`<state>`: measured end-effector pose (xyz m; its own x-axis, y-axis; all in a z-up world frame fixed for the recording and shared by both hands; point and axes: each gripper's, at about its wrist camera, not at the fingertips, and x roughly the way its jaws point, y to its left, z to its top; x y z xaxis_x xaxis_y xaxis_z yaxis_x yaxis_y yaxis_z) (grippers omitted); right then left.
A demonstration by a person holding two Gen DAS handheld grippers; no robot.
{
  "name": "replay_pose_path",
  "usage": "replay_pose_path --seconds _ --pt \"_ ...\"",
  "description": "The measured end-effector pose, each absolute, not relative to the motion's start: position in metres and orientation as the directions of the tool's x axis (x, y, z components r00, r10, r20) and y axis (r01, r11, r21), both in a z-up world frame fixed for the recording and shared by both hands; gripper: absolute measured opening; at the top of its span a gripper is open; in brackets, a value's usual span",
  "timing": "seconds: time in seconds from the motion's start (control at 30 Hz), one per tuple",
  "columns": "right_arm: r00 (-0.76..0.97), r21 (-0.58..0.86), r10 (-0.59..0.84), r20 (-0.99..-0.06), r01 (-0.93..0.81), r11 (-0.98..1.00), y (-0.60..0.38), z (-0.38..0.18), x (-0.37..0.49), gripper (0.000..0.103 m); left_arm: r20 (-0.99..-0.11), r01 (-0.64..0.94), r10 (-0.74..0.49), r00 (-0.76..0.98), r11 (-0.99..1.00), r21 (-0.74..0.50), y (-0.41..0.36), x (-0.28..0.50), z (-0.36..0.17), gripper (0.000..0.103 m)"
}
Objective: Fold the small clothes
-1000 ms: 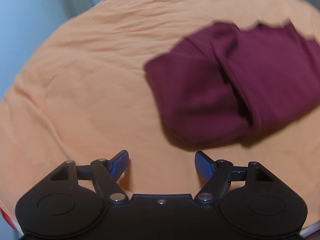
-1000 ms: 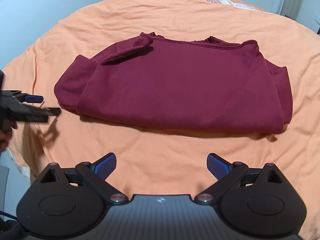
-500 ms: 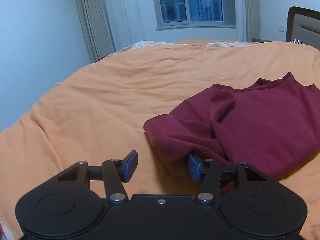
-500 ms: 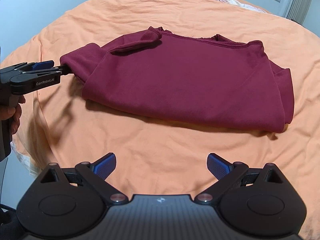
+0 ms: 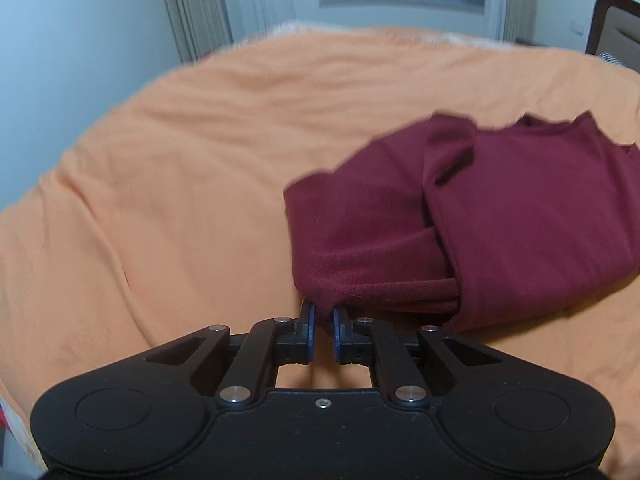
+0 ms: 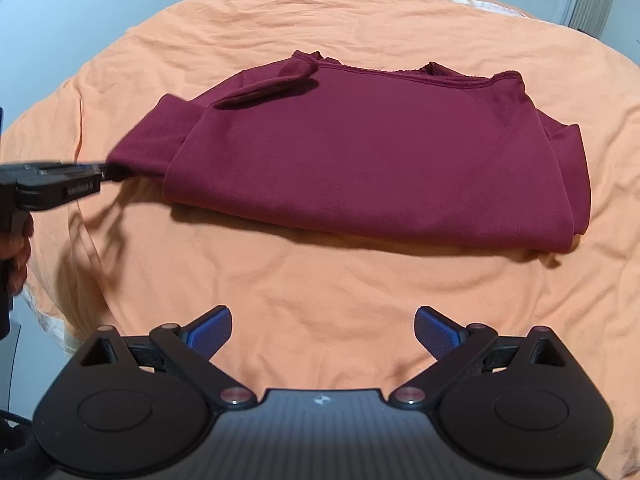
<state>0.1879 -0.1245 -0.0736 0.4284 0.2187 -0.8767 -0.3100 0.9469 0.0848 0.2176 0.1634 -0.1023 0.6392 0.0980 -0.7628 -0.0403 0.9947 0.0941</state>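
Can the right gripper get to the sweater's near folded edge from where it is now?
Probably yes. The right gripper is open, with only bare orange bedspread before the maroon sweater. The left gripper pinches the far-left sleeve end, clear of that path.

maroon sweatshirt [image 6: 372,160], plain orange bedcover [image 6: 320,288], blue-padded black fingers [image 6: 436,330]

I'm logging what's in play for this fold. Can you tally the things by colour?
Maroon: 1, the sweatshirt, its sleeve end pinched in the left tongs
Orange: 1, the bedspread
Black with blue pads: 2, left tongs and open right tongs
Total: 4
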Motion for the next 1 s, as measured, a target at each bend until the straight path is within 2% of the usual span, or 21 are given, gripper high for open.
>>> replay_pose_path --seconds 0.13,0.3,0.33,0.47,0.5,0.63,0.77,0.9,1.0 --pt "0.426 0.087 0.22 -0.878 -0.309 0.947 -0.124 -0.075 0.188 0.101 -0.783 -0.043 0.07 0.618 0.998 0.055 0.17 0.226 -0.103 0.013" --pt "0.419 0.086 0.208 -0.884 -0.291 0.953 -0.126 -0.078 0.188 0.102 -0.806 -0.096 0.076 0.587 0.995 0.024 0.183 0.223 -0.099 0.045" --pt "0.421 0.087 0.205 -0.884 -0.283 0.955 -0.127 -0.078 0.189 0.102 -0.8 -0.095 0.076 0.595 0.995 0.023 0.184 0.219 -0.095 0.047" --pt "0.43 0.083 0.183 -0.884 -0.239 0.967 -0.134 -0.081 0.192 0.103 -0.751 -0.016 0.049 0.658 0.999 0.051 0.169 0.205 -0.075 0.076" --pt "0.428 0.079 0.172 -0.887 -0.226 0.971 -0.137 -0.082 0.193 0.103 -0.738 0.006 0.035 0.674 0.999 0.053 0.163 0.205 -0.071 0.08" --pt "0.421 0.054 0.124 -0.898 -0.175 0.983 -0.149 -0.086 0.197 0.103 -0.707 0.117 -0.069 0.704 0.993 0.019 0.135 0.225 -0.061 0.084" --pt "0.411 0.054 0.098 -0.906 -0.119 0.991 -0.166 -0.088 0.195 0.103 -0.685 0.222 -0.129 0.717 0.974 0.05 0.095 0.266 -0.066 0.084" --pt "0.411 0.044 0.069 -0.909 -0.07 0.997 -0.18 -0.087 0.188 0.103 -0.731 0.227 -0.044 0.681 0.962 0.154 0.062 0.32 -0.091 0.079" --pt "0.408 0.035 0.049 -0.911 -0.042 0.998 -0.186 -0.086 0.18 0.103 -0.789 0.188 0.004 0.614 0.97 0.151 0.062 0.356 -0.107 0.078"
